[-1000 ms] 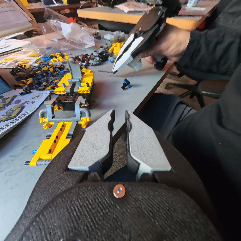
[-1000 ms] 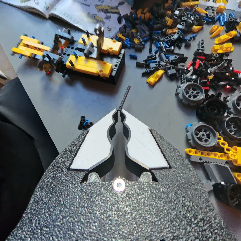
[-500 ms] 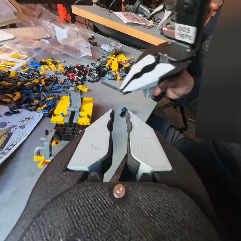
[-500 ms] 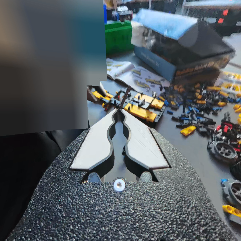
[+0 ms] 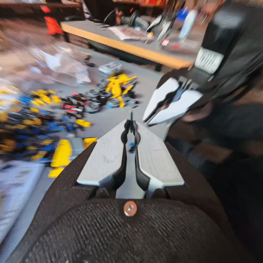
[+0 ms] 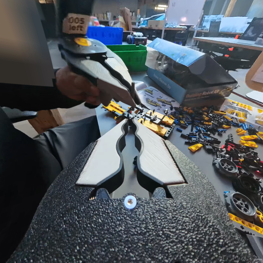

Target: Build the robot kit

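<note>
My left gripper [image 5: 131, 124] is shut on a thin dark grey axle [image 5: 131, 114] that sticks out past its tips. In the right wrist view the left gripper [image 6: 137, 104] hangs over the yellow and black brick model [image 6: 154, 122] with the axle [image 6: 133, 89] pointing up. My right gripper [image 6: 130, 122] is slightly open and empty, just in front of the model. In the blurred left wrist view the right gripper [image 5: 145, 122] is close to the right of my left tips. A small black and blue connector [image 6: 135, 160] lies on the table under the right fingers.
A pile of loose black, blue and yellow parts [image 6: 206, 128] and grey wheels [image 6: 226, 165] covers the table to the right. A dark kit box [image 6: 192, 74], an open instruction booklet [image 6: 155, 96] and a green bin [image 6: 128, 55] stand behind. The table edge [image 6: 98, 125] runs at the left.
The axle has passed from my right gripper to my left one. The left gripper moved up to the right one and shut on it; the right jaws have opened a little.
</note>
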The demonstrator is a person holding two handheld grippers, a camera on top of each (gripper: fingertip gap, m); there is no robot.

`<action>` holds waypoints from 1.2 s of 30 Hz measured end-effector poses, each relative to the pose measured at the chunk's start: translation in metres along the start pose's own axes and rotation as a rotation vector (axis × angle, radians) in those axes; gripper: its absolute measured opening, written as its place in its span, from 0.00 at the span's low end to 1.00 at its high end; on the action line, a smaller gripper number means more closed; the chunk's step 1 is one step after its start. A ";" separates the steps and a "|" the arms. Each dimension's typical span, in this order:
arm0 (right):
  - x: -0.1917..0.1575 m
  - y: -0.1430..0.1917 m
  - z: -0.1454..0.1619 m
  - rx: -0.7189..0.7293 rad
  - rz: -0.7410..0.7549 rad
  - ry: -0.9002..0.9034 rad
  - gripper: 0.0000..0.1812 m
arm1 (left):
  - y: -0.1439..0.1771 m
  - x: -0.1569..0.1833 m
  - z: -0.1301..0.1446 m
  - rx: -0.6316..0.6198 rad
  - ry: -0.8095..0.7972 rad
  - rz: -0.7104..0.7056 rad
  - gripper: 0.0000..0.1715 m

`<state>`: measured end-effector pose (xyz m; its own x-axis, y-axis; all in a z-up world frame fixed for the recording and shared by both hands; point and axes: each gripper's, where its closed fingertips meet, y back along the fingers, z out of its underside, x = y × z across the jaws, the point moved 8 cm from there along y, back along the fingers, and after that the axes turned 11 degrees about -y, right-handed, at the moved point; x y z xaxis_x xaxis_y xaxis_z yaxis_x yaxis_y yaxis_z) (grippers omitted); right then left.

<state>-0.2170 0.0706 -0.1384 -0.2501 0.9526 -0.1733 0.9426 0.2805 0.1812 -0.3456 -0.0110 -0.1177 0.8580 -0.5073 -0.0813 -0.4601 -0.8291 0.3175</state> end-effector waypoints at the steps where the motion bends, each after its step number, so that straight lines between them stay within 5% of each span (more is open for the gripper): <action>1: 0.000 0.002 -0.002 0.007 -0.004 -0.016 0.04 | 0.000 0.000 0.000 -0.075 -0.170 -0.078 0.01; 5: -0.007 -0.005 -0.013 0.009 0.010 0.001 0.09 | -0.006 0.011 0.003 -0.292 -0.790 -0.304 0.01; 8: -0.012 -0.014 -0.021 -0.006 0.075 0.103 0.08 | -0.011 0.018 0.006 -0.301 -0.943 -0.322 0.01; 25: -0.025 -0.025 -0.024 -0.060 0.091 0.381 0.02 | 0.000 0.012 0.020 -0.244 -0.759 -0.266 0.06; 36: -0.033 -0.003 -0.021 0.081 -0.213 0.429 0.02 | 0.024 -0.009 0.021 -0.110 -0.288 0.521 0.13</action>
<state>-0.2162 0.0409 -0.1125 -0.4920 0.8425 0.2195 0.8704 0.4808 0.1058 -0.3691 -0.0310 -0.1289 0.4226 -0.8960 -0.1362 -0.7638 -0.4330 0.4787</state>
